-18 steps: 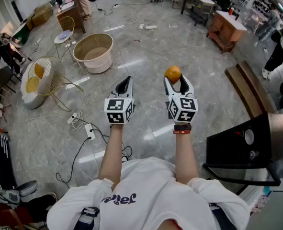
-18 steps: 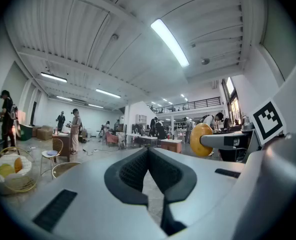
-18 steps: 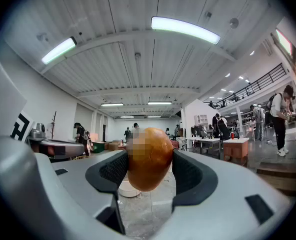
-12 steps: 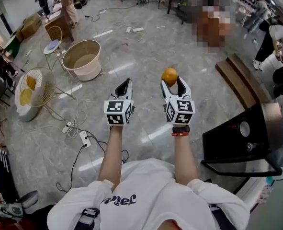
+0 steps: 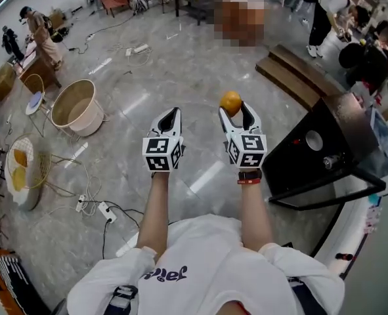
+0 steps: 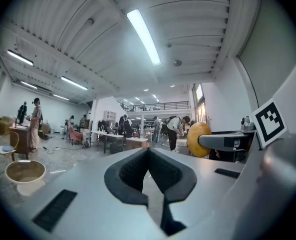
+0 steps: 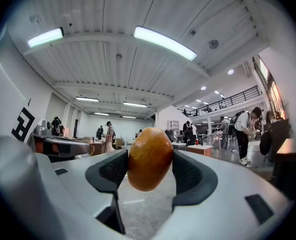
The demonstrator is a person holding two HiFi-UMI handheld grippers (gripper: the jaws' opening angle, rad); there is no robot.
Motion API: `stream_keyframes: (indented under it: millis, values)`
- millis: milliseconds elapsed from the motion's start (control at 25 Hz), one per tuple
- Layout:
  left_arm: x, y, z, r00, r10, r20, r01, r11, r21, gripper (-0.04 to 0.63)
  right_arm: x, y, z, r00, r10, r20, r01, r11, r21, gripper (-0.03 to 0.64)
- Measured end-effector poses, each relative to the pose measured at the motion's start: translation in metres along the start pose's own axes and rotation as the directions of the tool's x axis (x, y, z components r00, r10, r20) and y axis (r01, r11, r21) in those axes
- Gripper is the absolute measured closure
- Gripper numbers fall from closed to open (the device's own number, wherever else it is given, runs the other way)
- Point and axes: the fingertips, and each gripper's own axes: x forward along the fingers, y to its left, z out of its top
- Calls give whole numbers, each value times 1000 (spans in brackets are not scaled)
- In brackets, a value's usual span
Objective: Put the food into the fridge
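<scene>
An orange, egg-shaped piece of food (image 7: 149, 158) sits between the pads of my right gripper (image 7: 149, 170), which is shut on it and held out at chest height. In the head view that food (image 5: 230, 102) shows at the tip of the right gripper (image 5: 236, 113). My left gripper (image 5: 170, 118) is held level beside it, shut with nothing in it; its pads (image 6: 137, 171) meet in the left gripper view. From the left gripper view the food (image 6: 198, 139) appears off to the right. No fridge is clearly in view.
A black glass-topped appliance (image 5: 325, 151) stands close on my right. Low wooden steps (image 5: 299, 77) lie beyond it. A beige tub (image 5: 77, 106) and a wire basket chair (image 5: 26, 170) stand left, with cables and a power strip (image 5: 106, 210) on the floor. Several people stand around the room's edges.
The view has swung to the right: the tub and chair slid left, the black appliance came nearer centre. Both grippers keep their pose, with the food still in the right one.
</scene>
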Motion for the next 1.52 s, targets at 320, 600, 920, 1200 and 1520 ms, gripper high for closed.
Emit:
stream_keyframes:
  millis: [320, 600, 920, 1200, 1520]
  values:
    - [62, -109, -6, 989, -147, -17, 147, 989, -5, 575, -57, -103, -8, 991, -137, -11, 137, 990, 19, 327]
    - [107, -193, -13, 957, -287, -44, 288, 957, 18, 575, -107, -178, -18, 962, -273, -7, 273, 960, 69, 327]
    - [156, -283, -29, 868, -491, -81, 496, 866, 62, 575, -150, -251, -45, 894, -447, -22, 446, 887, 121, 327]
    - [195, -365, -50, 720, -683, -120, 692, 719, 62, 575, -180, -308, -62, 788, -615, -44, 614, 778, 135, 327]
    - [231, -416, -60, 506, -848, -156, 861, 507, 39, 575, -190, -340, -75, 620, -780, -89, 782, 604, 152, 327]
